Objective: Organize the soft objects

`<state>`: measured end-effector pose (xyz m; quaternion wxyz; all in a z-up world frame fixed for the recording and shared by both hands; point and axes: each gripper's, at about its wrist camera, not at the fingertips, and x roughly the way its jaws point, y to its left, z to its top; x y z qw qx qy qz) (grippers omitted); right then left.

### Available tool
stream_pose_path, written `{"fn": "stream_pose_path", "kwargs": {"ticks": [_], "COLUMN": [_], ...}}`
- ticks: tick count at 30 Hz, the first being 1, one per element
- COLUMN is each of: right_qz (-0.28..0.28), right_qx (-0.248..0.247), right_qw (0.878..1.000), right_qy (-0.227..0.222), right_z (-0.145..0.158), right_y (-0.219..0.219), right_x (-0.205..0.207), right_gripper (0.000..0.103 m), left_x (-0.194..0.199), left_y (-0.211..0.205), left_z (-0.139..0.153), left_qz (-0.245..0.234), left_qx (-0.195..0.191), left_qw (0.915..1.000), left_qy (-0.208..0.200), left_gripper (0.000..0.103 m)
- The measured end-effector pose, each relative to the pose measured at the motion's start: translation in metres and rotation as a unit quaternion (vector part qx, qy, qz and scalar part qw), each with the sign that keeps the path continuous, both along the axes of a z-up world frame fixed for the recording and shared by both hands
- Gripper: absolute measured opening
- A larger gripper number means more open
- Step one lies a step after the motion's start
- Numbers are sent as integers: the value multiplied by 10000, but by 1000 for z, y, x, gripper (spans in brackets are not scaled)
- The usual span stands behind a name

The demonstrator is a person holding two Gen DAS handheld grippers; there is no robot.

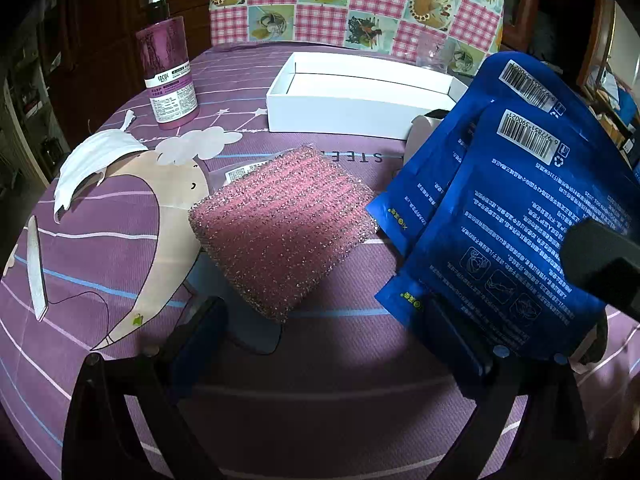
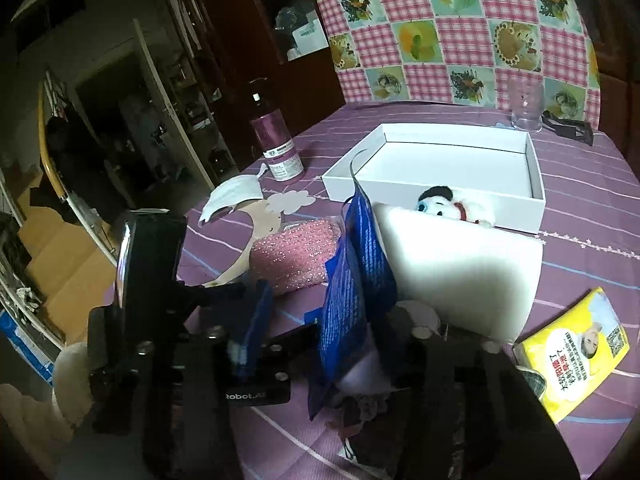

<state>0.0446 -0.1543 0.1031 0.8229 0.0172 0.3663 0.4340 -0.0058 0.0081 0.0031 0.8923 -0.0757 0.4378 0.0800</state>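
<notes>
- Blue packets [image 1: 516, 216] stand upright between the right claw [image 2: 340, 344] fingers, which are apart.
- Pink sponge [image 1: 280, 224] lies on the tabletop [image 1: 340, 380].
- Left claw [image 1: 320, 344] gapes, holding nothing.

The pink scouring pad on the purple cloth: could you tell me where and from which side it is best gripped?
Grip the pink scouring pad across its near corner, coming from above on the camera side. It lies flat, thick and soft, with bare cloth there; the blue packets crowd its right edge.
</notes>
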Motion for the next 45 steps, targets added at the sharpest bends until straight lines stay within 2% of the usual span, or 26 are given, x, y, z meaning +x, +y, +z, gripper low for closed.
{"fn": "stream_pose_path", "kwargs": {"ticks": [2,3,4,11,12,19,27,35,45], "right_qz": [128,213,269,38,17,-116,138,163,67], "right_qx": [134,178,209,-79,-144,-152,31,191,793], "right_qw": [9998,9995,9992,9996,9993,9996,9997,9997,9965], "right_qy": [73,136,186,273,331,228,187,60,-260], "right_z": [-1,-1,-1,-7,-10,-10,-7,0,24], "right_y": [-1,-1,0,-1,-1,-2,-1,-5,-23], "right_x": [0,0,-1,6,8,6,0,-4,-13], "right_gripper": [32,22,18,17,12,11,8,7,7], "left_x": [0,0,0,1,1,2,-2,-11,-29], "left_y": [0,0,1,1,1,3,6,12,9], "left_z": [0,0,0,-1,-1,-1,4,18,40], "left_qz": [0,-3,-1,5,6,22,86,107,-18], "left_qx": [-1,-10,-15,-40,-40,-81,-84,-230,-289], "left_qw": [10000,10000,10000,10000,10000,10000,9998,9972,9875], "left_qy": [0,-6,-9,-20,-20,-35,-175,-705,-1548], "left_gripper": [100,100,100,100,100,100,100,100,100]}}
